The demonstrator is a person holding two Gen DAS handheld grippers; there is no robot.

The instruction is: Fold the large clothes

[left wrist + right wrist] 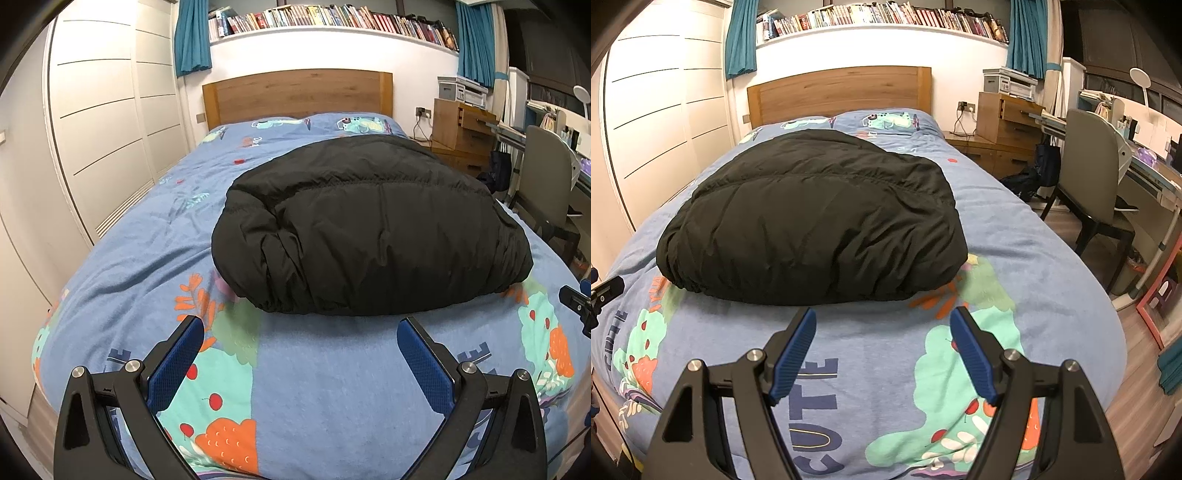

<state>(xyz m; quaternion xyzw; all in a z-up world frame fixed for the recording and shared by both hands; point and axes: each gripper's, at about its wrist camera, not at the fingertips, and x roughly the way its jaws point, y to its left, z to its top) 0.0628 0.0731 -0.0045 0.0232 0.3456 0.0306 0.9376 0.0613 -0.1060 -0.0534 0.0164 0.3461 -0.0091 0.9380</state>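
Observation:
A black puffy jacket lies in a folded, rounded bundle on the blue patterned bed cover. It also shows in the right wrist view. My left gripper is open and empty, just short of the jacket's near hem. My right gripper is open and empty, also just short of the near hem, toward the jacket's right side. The tip of the right gripper shows at the right edge of the left wrist view.
A wooden headboard stands at the far end under a shelf of books. White wardrobe doors run along the left. A chair, desk and wooden drawers stand to the right.

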